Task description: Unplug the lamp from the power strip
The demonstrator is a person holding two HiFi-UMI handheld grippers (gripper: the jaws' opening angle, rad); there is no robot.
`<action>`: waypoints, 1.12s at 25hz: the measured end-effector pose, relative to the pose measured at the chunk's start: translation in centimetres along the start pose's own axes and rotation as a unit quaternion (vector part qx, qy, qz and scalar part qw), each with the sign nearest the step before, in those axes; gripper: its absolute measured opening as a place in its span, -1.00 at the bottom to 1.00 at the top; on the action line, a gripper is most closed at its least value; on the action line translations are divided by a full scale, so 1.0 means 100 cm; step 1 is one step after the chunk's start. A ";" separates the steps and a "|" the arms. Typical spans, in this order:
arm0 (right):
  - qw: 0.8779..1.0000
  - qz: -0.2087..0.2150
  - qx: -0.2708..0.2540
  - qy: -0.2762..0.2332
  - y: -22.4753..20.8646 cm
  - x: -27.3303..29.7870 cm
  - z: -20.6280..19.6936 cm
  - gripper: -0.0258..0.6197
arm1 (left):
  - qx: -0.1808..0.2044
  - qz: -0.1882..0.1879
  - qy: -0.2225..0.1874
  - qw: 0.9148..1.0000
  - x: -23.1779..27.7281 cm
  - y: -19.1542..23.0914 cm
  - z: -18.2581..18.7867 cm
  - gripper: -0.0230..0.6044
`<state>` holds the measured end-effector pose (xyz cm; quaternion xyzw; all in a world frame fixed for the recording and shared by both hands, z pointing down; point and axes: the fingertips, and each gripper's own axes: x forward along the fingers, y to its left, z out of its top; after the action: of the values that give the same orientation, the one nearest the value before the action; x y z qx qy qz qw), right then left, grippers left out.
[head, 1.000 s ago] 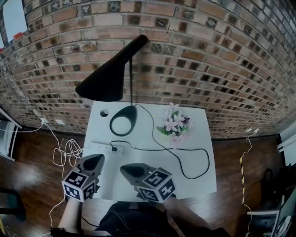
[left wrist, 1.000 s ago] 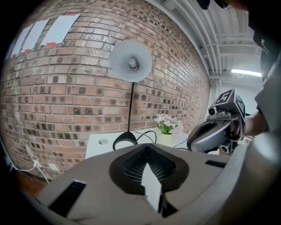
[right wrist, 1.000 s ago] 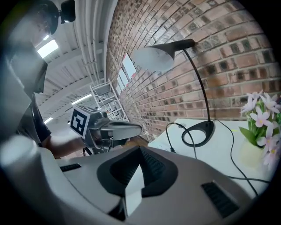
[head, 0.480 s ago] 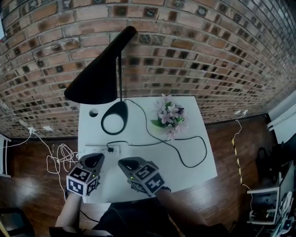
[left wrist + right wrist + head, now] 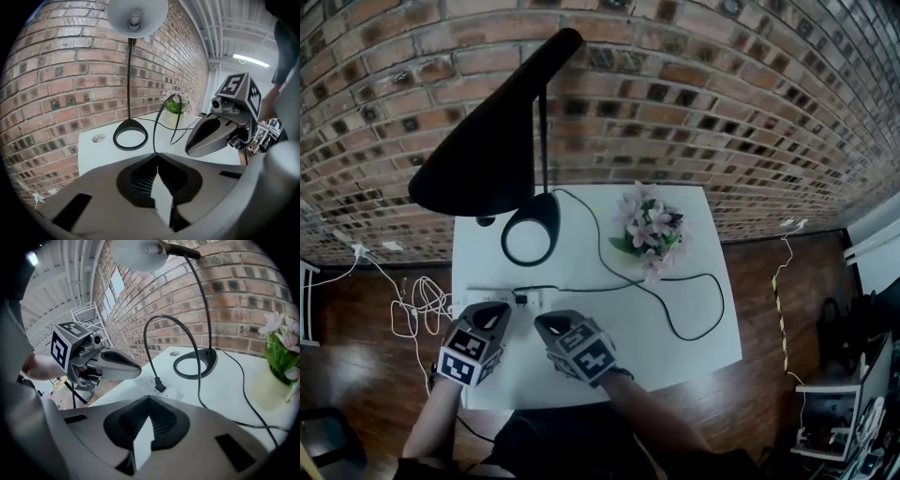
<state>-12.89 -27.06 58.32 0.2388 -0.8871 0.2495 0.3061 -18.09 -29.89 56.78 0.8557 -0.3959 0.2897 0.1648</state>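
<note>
Both tongs shut, nothing held.
Your left tongs [image 5: 491, 312] and right tongs [image 5: 547, 324] hover over the desk [image 5: 680, 342] beside the power strip [image 5: 499, 299]; the lamp [image 5: 483, 164] plug [image 5: 521, 299] sits in it.

The right tongs [image 5: 149, 399], tips together and empty, face the black plug [image 5: 160, 386] in the white power strip [image 5: 172, 392].

No words, brands or numbers are showing legibly; only coded squares are showing, on the left black-and-white marker cube [image 5: 469, 354] and the right black-and-white marker cube [image 5: 586, 356], each behind its jaws.
</note>
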 end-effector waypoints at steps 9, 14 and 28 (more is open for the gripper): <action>0.999 0.015 -0.021 0.018 -0.018 0.030 0.001 -0.94 | 0.022 -0.021 0.009 1.000 0.022 -0.002 -0.004 -0.43; 0.999 0.020 -0.026 0.021 -0.023 0.036 0.004 -0.94 | 0.036 -0.020 0.026 0.999 0.038 0.000 -0.006 -0.43; 0.998 0.026 -0.040 0.043 -0.026 0.051 0.001 -0.94 | 0.029 -0.050 0.039 0.998 0.060 -0.002 -0.012 -0.56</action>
<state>-15.01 -30.49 62.38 0.1923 -0.8883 0.2318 0.3466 -15.27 -32.64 61.51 0.8669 -0.3375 0.3253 0.1696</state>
